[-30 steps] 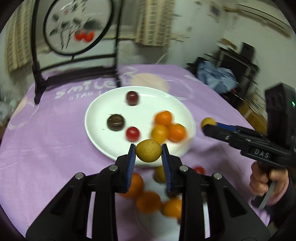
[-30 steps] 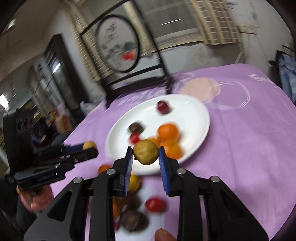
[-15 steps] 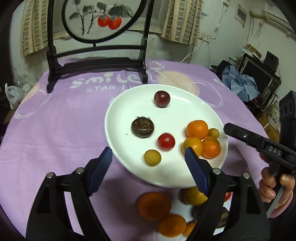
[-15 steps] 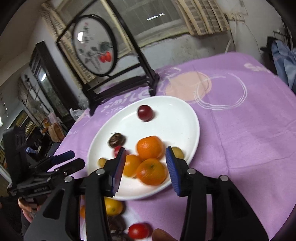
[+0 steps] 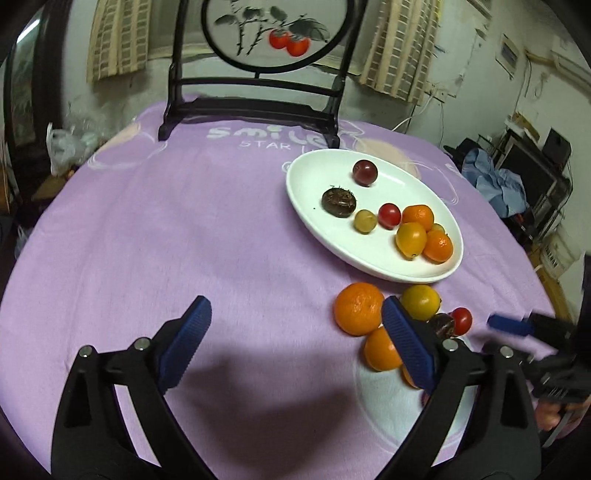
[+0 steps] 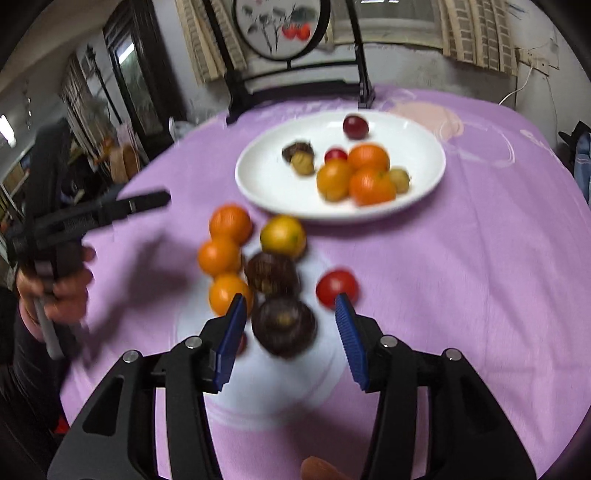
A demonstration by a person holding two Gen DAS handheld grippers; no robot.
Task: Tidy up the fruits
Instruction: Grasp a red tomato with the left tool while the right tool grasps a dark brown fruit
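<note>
STEP: we are lining up the right gripper [image 6: 290,325], jaws released and empty, around the dark fruit [image 6: 283,326] in the loose pile | LEFT: left gripper [image 5: 295,343] released, hovering beside the pile | TARGET: plate [image 6: 258,188] beyond (already holding several fruits) | TIP: we are centring both pads before clenching, keeping clear of the tomato [image 6: 337,288].

We are in a lived-in home: a round table under a purple printed tablecloth [image 5: 184,229], an ornamental painted screen [image 5: 273,33] on a dark stand, curtained windows [image 5: 399,48], and a cluttered corner with clothes [image 5: 495,184].
</note>
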